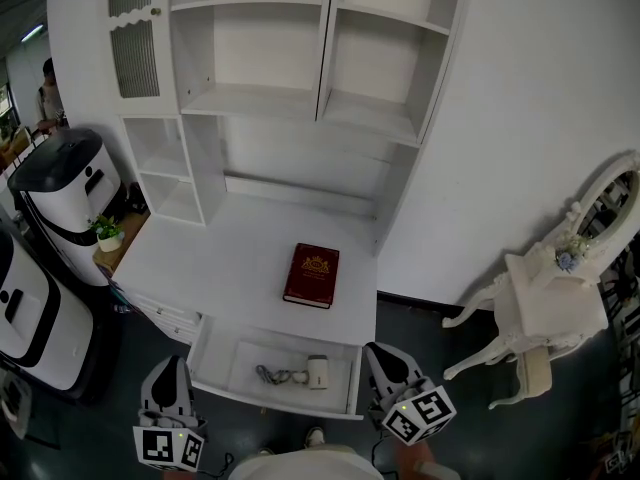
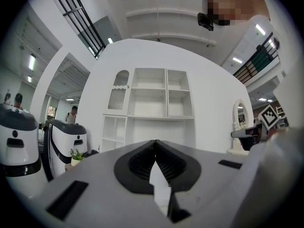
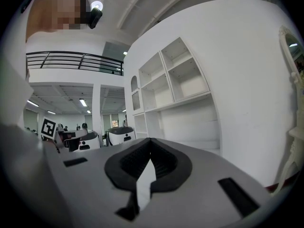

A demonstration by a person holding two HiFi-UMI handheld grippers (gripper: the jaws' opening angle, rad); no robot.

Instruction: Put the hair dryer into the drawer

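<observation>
In the head view, the hair dryer [image 1: 318, 371] was seen already lying inside the open drawer [image 1: 215, 340], right of its middle. Its cord [image 1: 274, 375] was trailed toward the drawer's left side, so the whole was stretched along the drawer's width. A red book [image 1: 311, 275] was seen on the tabletop [image 1: 200, 258] just behind the drawer. The left gripper [image 1: 172, 368] was held off the drawer's front left corner and the right gripper [image 1: 383, 356] just beside its front right corner. The right one was judged the nearer to the dryer's body.

In the left gripper view, the jaws of the left gripper [image 2: 155, 145] were pressed together with nothing between them. The drawer was not shown.

In the right gripper view, the jaws of the right gripper [image 3: 149, 145] were likewise closed and empty, and the drawer was again out of sight.
</observation>
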